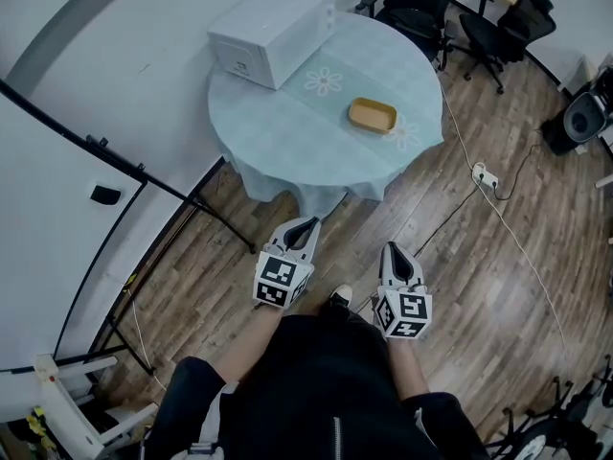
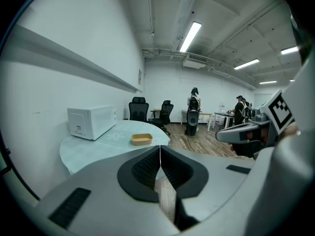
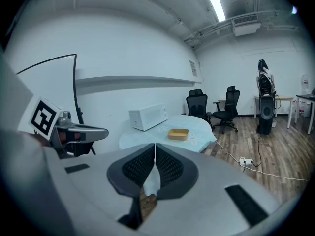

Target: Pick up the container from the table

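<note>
A shallow tan container (image 1: 372, 115) lies on the round table (image 1: 287, 142) covered by a pale blue cloth, right of centre; it also shows as the container (image 2: 141, 139) and the container (image 3: 178, 133) in the gripper views. My left gripper (image 1: 307, 228) and right gripper (image 1: 396, 254) hang over the wooden floor, well short of the table's near edge. Both have jaws closed together with nothing between them. The left gripper (image 2: 160, 149) and right gripper (image 3: 155, 146) point toward the table.
A white microwave (image 1: 272, 33) stands at the table's far left. Black office chairs (image 1: 450, 12) stand beyond the table. A power strip (image 1: 486, 175) with a cable lies on the floor at right. A black-legged board stand (image 1: 144, 180) is at left.
</note>
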The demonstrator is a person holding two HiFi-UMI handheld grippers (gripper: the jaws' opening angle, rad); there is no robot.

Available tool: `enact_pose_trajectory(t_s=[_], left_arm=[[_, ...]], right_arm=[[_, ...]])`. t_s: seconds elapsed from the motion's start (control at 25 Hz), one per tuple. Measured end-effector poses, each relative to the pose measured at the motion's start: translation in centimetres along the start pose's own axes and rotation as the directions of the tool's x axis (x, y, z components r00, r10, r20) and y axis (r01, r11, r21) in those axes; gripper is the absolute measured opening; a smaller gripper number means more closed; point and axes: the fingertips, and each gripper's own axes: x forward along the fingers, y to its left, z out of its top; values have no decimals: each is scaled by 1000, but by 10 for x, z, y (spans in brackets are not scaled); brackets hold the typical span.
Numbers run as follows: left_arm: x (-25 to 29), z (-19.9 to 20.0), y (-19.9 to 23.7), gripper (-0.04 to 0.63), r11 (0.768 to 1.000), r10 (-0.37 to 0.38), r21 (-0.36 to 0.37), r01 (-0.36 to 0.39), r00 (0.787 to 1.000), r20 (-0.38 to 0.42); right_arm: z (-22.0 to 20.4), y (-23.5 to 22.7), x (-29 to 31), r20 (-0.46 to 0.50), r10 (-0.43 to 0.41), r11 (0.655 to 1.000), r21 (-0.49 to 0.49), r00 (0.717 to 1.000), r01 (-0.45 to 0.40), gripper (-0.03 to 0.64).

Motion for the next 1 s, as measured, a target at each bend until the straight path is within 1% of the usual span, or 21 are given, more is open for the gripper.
enact_pose_trajectory(t_s=[0.48,0.76,1.0], left_arm=[[36,6,-18,15,1000,21,1,-21,1000,-17],[53,10,-6,15,999,40,-16,-40,999,-20],[82,19,9,15,999,32,-23,-32,999,-16]], right_arm=[[2,-37,17,-17,41,999,7,999,-41,25],[5,-44,38,-40,59,998,10,997,-59,25],[13,-54,66,-47,57,998,11,997,-57,25]])
